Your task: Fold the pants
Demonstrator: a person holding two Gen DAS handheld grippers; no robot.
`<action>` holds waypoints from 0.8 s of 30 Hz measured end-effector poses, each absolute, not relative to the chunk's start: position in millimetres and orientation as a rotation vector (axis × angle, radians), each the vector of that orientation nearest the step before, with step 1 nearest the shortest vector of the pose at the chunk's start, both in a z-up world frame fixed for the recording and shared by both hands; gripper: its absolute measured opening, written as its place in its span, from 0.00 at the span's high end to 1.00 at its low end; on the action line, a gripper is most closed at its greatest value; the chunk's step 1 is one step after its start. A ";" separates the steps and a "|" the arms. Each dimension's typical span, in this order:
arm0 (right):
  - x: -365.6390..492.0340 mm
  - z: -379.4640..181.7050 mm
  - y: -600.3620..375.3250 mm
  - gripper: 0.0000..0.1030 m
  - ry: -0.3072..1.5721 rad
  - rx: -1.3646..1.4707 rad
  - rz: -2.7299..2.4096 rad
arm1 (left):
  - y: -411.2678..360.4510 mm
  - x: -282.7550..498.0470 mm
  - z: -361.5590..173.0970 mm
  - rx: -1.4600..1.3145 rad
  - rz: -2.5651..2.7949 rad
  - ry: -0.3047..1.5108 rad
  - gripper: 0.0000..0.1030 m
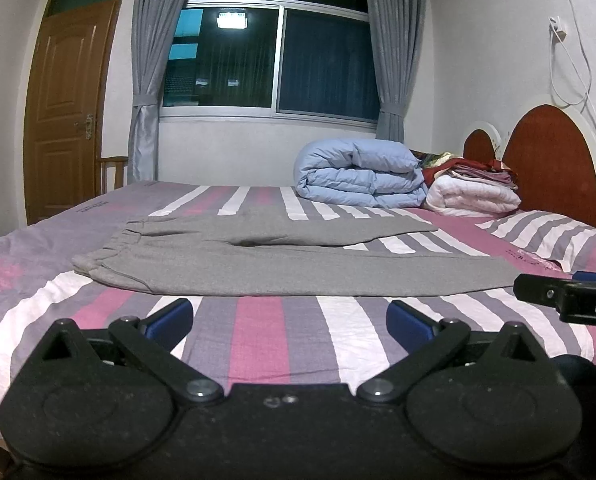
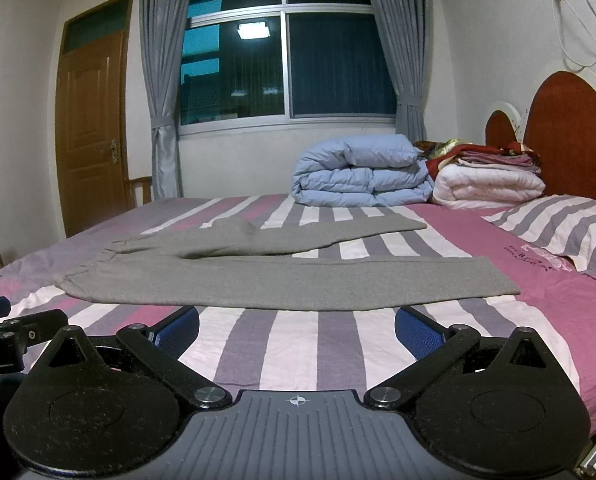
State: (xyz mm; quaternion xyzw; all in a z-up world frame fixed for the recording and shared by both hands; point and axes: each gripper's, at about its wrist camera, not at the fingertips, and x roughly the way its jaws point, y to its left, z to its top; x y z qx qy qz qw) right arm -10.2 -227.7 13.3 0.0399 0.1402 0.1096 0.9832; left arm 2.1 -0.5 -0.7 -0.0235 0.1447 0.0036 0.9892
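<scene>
Closest to me, my left gripper has its blue pads spread wide with nothing between them, hovering over the striped bedsheet, and my right gripper is spread just as wide and empty over the same sheet; from the left wrist view I catch the right tool's tip at 3 o'clock, and from the right wrist view the left tool's tip sits at 9 o'clock, so the two are side by side. Just ahead at 12 o'clock lie the grey pants, flat and unfolded on the bed, waistband toward 9 o'clock and both legs running toward 3 o'clock, the near leg just beyond my fingertips, the far leg angled slightly away so a wedge of sheet shows between them. At 2 o'clock a striped pillow rests by the reddish headboard. Farther back a rolled light-blue duvet sits beside a white quilt topped with folded linens. Beyond are the dark window, grey curtains and, at 10 o'clock, a wooden door
</scene>
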 end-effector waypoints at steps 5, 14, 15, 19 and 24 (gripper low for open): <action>-10.3 12.7 -227.9 0.00 0.281 0.080 0.220 | -0.3 2.6 -1.0 -0.049 0.007 0.291 0.06; -10.0 12.5 -227.6 0.00 0.282 0.081 0.219 | -0.5 2.1 -0.8 -0.047 0.006 0.291 0.06; -9.6 12.7 -227.2 0.00 0.283 0.080 0.219 | -0.5 2.0 -0.8 -0.047 0.007 0.291 0.06; -9.5 12.7 -227.0 0.00 0.283 0.081 0.219 | -0.5 2.1 -0.8 -0.047 0.006 0.290 0.06; -9.5 12.6 -226.9 0.00 0.283 0.080 0.219 | -2.4 2.5 -0.9 -0.047 0.007 0.290 0.06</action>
